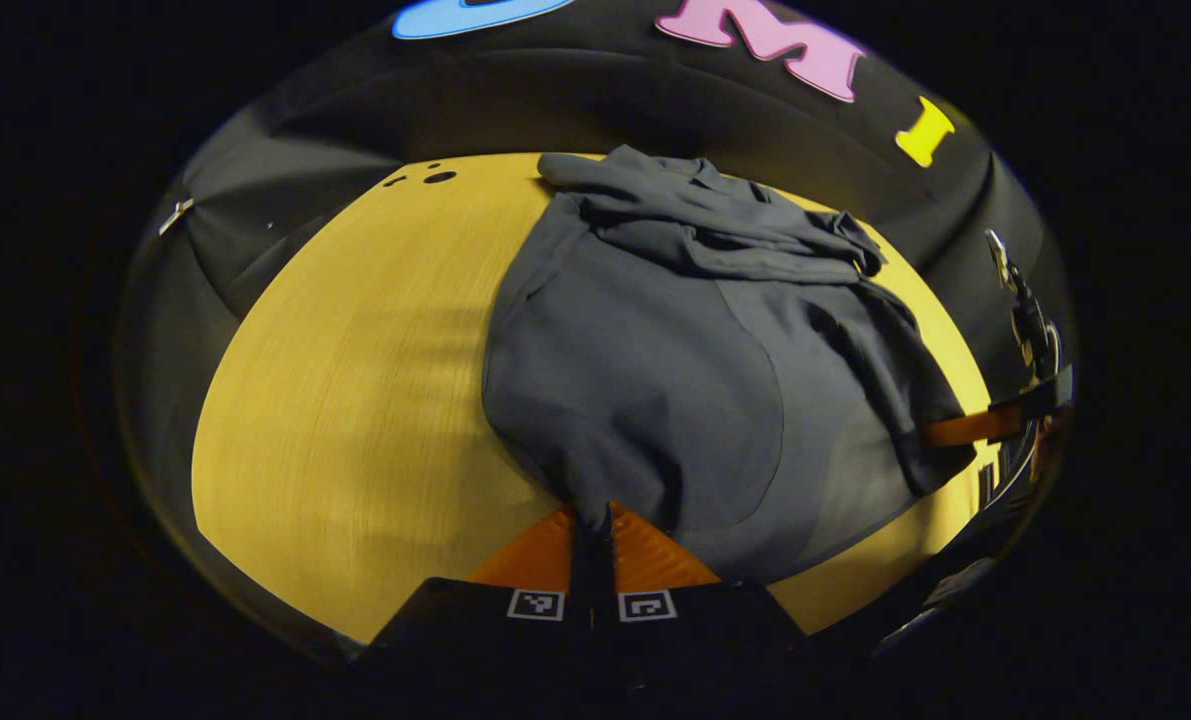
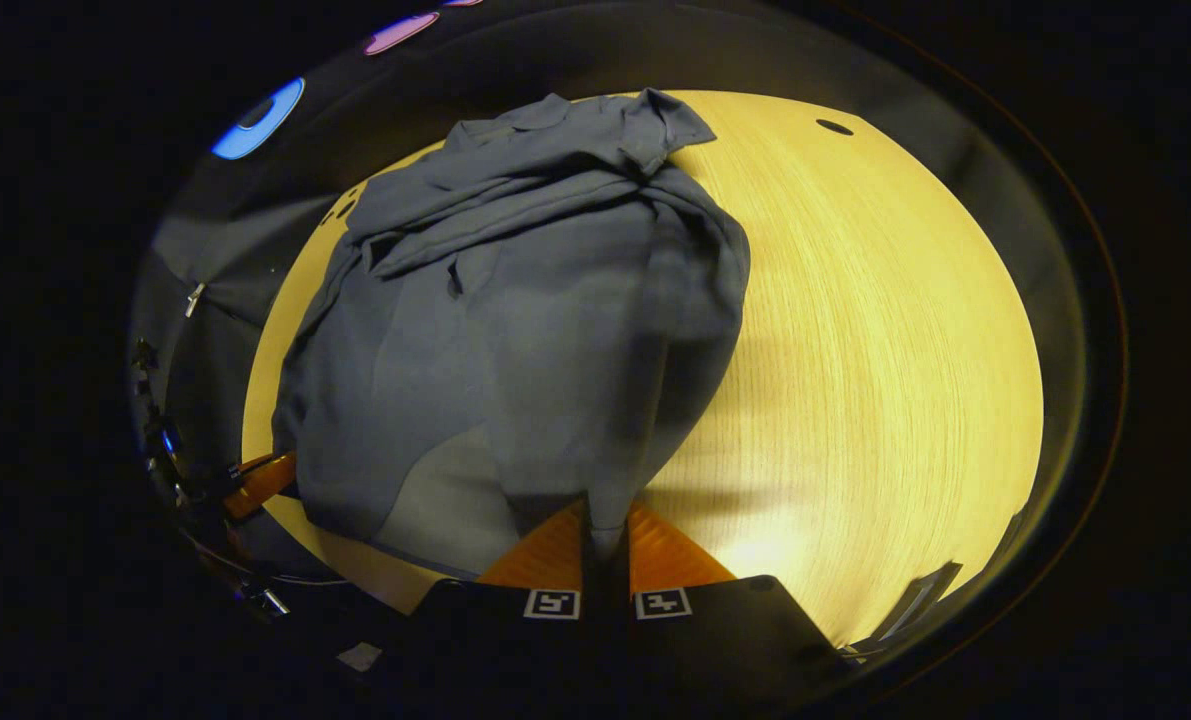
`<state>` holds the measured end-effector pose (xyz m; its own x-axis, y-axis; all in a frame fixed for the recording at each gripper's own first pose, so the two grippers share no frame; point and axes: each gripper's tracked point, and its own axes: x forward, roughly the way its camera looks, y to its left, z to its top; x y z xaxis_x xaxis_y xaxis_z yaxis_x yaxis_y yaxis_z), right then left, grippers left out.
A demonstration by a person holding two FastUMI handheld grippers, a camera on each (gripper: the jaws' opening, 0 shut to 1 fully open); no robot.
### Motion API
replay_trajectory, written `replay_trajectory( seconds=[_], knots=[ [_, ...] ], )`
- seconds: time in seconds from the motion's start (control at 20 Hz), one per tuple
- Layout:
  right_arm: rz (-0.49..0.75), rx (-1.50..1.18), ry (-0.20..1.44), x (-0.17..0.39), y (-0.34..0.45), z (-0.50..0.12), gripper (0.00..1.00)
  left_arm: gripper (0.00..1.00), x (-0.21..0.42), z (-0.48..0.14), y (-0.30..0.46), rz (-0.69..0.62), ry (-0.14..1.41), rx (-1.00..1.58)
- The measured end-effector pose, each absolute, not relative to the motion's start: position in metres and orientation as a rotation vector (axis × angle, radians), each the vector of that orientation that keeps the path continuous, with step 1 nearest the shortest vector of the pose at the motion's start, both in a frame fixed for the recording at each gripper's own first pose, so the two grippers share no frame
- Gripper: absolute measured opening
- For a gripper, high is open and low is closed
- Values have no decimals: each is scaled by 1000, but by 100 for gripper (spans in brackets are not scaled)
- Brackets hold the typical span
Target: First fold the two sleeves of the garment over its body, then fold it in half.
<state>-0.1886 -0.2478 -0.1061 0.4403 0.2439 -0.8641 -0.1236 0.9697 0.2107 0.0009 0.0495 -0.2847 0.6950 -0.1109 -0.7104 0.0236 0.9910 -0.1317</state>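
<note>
A dark grey garment [image 1: 675, 360] lies on the yellow wooden table [image 1: 355, 380], its sleeves bunched across the far part of its body. My left gripper [image 1: 592, 520] is shut on a pinch of the garment's near hem. In the right gripper view the same garment [image 2: 515, 330] hangs from my right gripper [image 2: 605, 520], which is shut on the other near corner of the hem. The right gripper [image 1: 965, 428] shows at the far right of the left gripper view, against the cloth's edge. The left gripper [image 2: 260, 482] shows at the lower left of the right gripper view.
The table [image 2: 855, 350] stretches bare to the right of the garment in the right gripper view and to the left in the left gripper view. Small dark holes [image 1: 439, 177] mark the table's far edge. Black cloth walls surround the table.
</note>
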Motion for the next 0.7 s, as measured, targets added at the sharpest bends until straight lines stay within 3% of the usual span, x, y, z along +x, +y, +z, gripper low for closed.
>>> replay_trajectory(
  seconds=[0.25, 0.7],
  knots=[
    [240, 189, 1032, -178, -241, -80, 6, 6, 15, -244, 38, -87, 744, -222],
    [280, 212, 887, -124, -233, -22, 5, 6, 63, -170, 27, -136, 606, -178]
  ],
)
